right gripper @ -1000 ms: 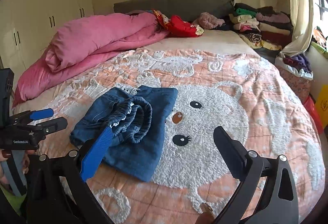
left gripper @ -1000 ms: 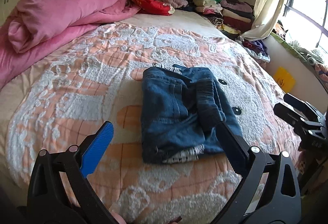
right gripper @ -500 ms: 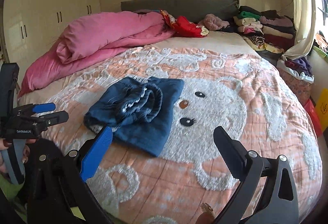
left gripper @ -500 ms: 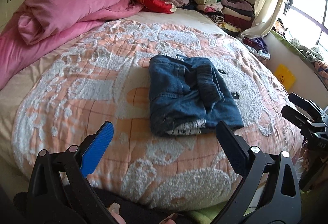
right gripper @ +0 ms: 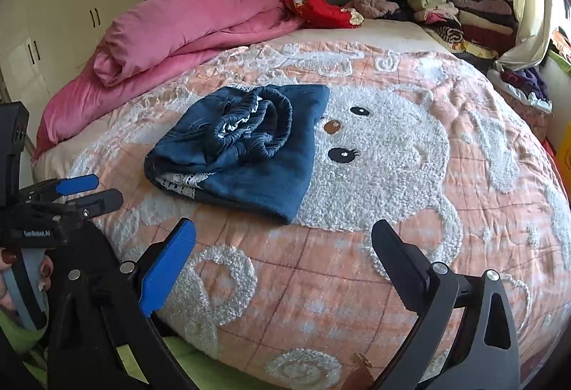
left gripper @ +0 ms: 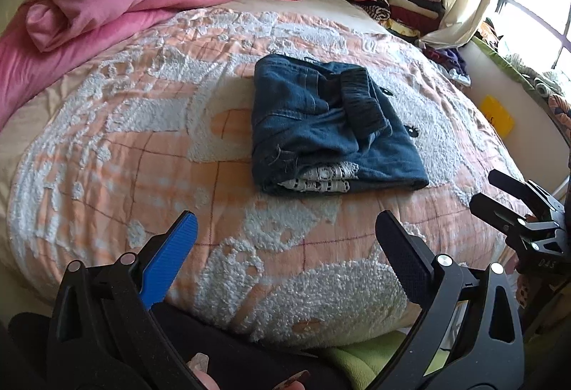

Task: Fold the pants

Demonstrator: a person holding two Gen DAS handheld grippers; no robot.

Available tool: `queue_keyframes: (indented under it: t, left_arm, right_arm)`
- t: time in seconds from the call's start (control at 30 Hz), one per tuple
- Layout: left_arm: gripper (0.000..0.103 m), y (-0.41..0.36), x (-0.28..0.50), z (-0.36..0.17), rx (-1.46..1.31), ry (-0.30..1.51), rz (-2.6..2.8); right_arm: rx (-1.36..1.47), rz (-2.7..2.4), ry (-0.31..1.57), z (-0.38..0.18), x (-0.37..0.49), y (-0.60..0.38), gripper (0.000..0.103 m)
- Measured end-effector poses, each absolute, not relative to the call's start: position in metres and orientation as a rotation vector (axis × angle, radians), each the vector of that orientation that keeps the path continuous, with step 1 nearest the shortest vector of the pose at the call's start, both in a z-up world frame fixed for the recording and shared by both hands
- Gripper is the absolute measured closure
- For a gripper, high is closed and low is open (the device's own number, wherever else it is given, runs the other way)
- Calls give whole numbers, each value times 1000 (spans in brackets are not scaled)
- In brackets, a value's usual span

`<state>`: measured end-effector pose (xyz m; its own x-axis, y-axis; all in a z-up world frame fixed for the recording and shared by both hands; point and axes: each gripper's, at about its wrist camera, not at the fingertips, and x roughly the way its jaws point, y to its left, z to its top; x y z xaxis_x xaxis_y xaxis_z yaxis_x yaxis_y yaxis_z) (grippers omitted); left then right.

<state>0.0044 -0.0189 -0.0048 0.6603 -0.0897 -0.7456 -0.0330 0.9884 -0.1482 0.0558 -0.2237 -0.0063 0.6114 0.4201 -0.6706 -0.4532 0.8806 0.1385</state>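
Left wrist view: the pants point(left gripper: 332, 129) lie folded into a compact bundle mid-bed point(left gripper: 107, 147), so the task looks done — at most a tidy of the bunched waistband remains. The left tongs point(left gripper: 285, 242) gape empty, farther back past the bed's edge than a second ago.

Right wrist view: the right tongs point(right gripper: 283, 247) also hang spread, holding nothing — likewise withdrawn from the pants point(right gripper: 246, 147).
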Motion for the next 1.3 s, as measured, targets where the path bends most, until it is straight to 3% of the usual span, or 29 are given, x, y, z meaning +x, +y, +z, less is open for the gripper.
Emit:
queue_keyframes:
  t: [1.3]
  left_arm:
    - [10, -10, 4, -4, -172, 859, 8]
  right_arm:
    - [-47, 499, 762, -5, 56, -223, 5]
